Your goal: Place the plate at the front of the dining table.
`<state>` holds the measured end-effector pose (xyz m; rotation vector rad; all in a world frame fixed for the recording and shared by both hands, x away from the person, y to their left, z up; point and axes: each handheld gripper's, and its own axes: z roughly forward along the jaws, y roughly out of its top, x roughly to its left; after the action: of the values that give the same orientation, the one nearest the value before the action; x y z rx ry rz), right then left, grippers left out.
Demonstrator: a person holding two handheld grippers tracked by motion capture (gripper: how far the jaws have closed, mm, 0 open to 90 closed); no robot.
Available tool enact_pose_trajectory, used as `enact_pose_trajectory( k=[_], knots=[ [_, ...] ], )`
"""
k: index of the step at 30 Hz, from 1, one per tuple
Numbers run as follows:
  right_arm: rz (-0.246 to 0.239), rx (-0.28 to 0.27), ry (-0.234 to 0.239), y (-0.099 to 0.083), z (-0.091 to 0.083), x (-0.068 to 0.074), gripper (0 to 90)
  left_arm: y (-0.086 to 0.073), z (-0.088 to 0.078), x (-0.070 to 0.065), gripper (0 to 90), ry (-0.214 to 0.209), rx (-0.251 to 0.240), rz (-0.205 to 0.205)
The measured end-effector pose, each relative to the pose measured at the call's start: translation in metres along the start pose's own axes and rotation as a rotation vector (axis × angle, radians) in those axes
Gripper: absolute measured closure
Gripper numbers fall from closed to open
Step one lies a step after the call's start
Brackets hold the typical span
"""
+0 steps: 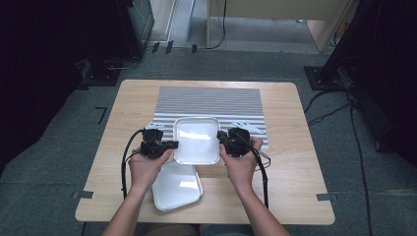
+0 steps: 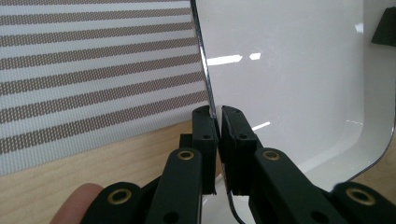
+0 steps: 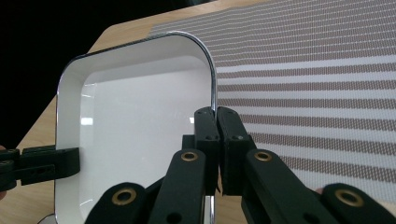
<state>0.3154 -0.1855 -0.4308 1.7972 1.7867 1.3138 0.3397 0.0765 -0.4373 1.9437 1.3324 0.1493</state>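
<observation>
White tray (image 1: 196, 140) looks rigid, glossy, likely slippery and light; thin rim is the place to grip. It is empty, held over the near edge of the striped mat (image 1: 210, 101). Left gripper (image 1: 169, 144) and right gripper (image 1: 222, 137): jaws clamped on its opposite side rims. Second tray (image 1: 176, 187), also empty, sits on the worktop (image 1: 295, 162) nearer the person than the mat.

The upper tray (image 1: 196, 140) hides part of the lower tray (image 1: 177, 187).
</observation>
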Motion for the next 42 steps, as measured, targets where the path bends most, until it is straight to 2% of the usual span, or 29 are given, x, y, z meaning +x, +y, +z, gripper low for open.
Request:
enact_pose_trajectory(
  k=[12,17,20,22,24,30,36,42],
  knots=[
    [0.013,0.006,-0.012,0.026,0.017,-0.021,89.2,0.032,0.026,0.002,86.1,-0.009,0.006,-0.006],
    [0.03,0.022,0.0,0.036,0.026,-0.031,89.1,0.047,0.038,0.008,88.2,-0.022,-0.01,-0.033],
    [0.026,0.028,-0.012,0.043,0.033,-0.037,89.4,0.055,0.046,0.009,88.3,-0.039,-0.016,-0.044],
    [0.025,0.036,-0.02,0.048,0.037,-0.043,89.6,0.059,0.05,0.007,88.2,-0.029,-0.012,-0.037],
    [0.052,0.058,-0.019,0.053,0.047,-0.052,89.8,0.064,0.057,0.007,88.2,-0.022,-0.007,-0.045],
    [0.067,0.073,-0.031,0.059,0.058,-0.063,89.9,0.076,0.076,0.007,88.8,-0.006,0.009,-0.068],
    [0.045,0.077,-0.045,0.068,0.071,-0.072,89.9,0.081,0.094,0.01,89.4,0.01,0.009,-0.106],
    [0.053,0.094,-0.057,0.074,0.082,-0.079,89.9,0.088,0.107,0.011,89.7,0.024,0.012,-0.123]
  ],
)
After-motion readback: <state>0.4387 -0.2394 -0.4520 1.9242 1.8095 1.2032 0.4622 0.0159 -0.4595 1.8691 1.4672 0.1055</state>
